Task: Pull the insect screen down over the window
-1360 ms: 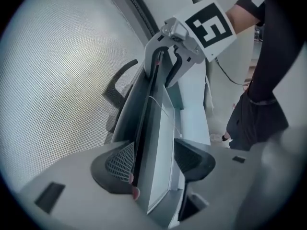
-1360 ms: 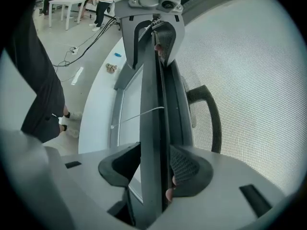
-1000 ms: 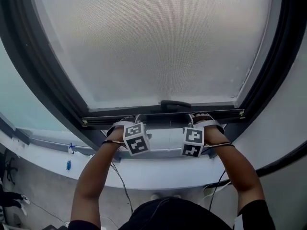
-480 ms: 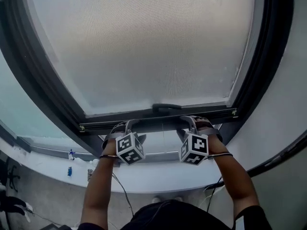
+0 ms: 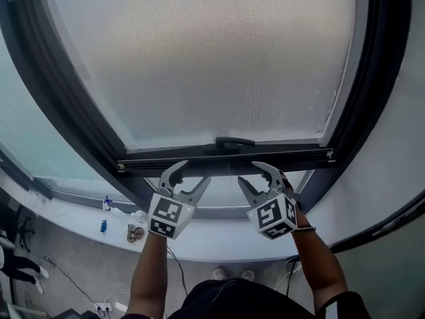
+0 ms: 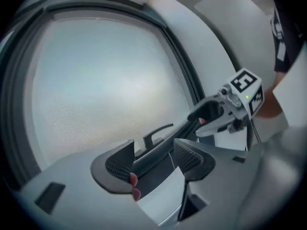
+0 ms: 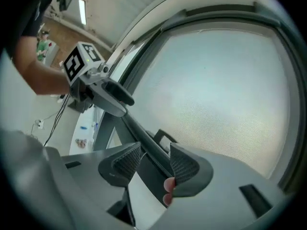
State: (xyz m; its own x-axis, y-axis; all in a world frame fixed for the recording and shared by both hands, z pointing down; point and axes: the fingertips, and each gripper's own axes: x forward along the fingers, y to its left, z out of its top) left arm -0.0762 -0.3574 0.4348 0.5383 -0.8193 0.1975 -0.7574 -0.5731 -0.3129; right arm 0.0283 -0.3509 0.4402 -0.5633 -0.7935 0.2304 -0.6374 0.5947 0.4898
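Handle (image 5: 234,141) seemingly midway on screen bar (image 5: 219,157)

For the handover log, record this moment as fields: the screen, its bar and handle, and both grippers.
insect screen: drawn down most of the way
bottom bar: level, with a strip of uncovered glass below it
handle: at the bar's middle, untouched
left gripper: jaws apart, just under the bar, left of the handle
right gripper: jaws apart, just under the bar, right of the handle
held: nothing clamped by either gripper
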